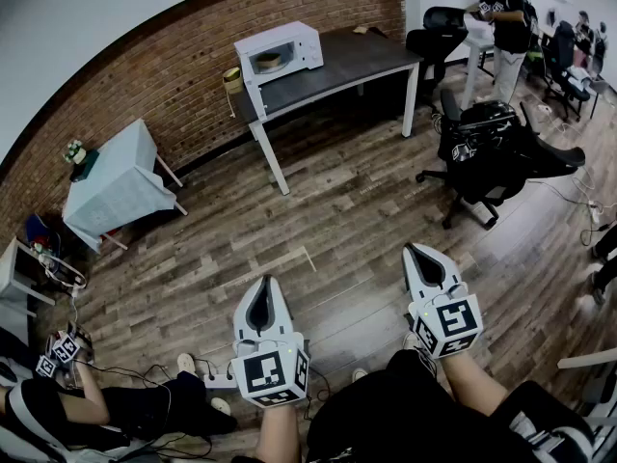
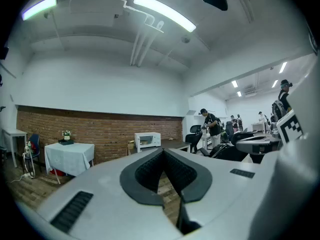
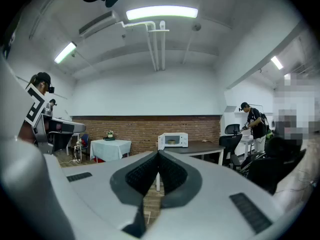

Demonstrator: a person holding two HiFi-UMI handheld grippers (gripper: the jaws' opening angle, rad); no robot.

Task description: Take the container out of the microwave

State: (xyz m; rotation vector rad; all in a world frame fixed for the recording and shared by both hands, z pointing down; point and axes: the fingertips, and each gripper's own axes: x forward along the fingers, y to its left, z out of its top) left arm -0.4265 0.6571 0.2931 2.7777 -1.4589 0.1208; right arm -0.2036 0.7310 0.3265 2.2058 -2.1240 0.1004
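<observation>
Closest to cam, low in head view: left gripper (image 1: 266, 285), a smooth pale-grey plastic wedge w/ black ribbed rubber pads (image 2: 146, 174) and a square-marker cube (image 1: 272, 372) at its back. Jaws closed tip to tip, nothing betw. them. Just right of it is the right gripper (image 1: 415, 255), same shell and shape, its pads (image 3: 175, 174) also meeting at a point and empty. Both are held level over the brown wood-plank floor (image 1: 347, 210), above the holder's dark-clothed lap (image 1: 405, 418).

Far bottom-left, a seated person (image 1: 106, 408) holds another marker cube; cables trail on the planks nearby.

Left-centre: small square table under a pale blue-grey cloth (image 1: 116, 186), a little potted plant (image 1: 76, 151) on its corner. It stands just in front of the curved red-brick wall (image 1: 193, 95).

Upper middle: long rectangular table, dark matte top on white legs (image 1: 371, 58). On its left end sits the white boxy microwave (image 1: 280, 54). The round tan container (image 1: 269, 62) is inside, visible in the front opening; can't tell if the door is open or if it's seen thru glass. It is well apart from both grippers, across the room. A small tan roundish item (image 1: 231, 80) sits just left of the microwave; too small to ID.

Right: black mesh-backed swivel chair (image 1: 492, 148) piled w/ dark gear. At top right a standing person in dark top and light trousers (image 1: 505, 27) is by a white desk, w/ more chairs behind.
</observation>
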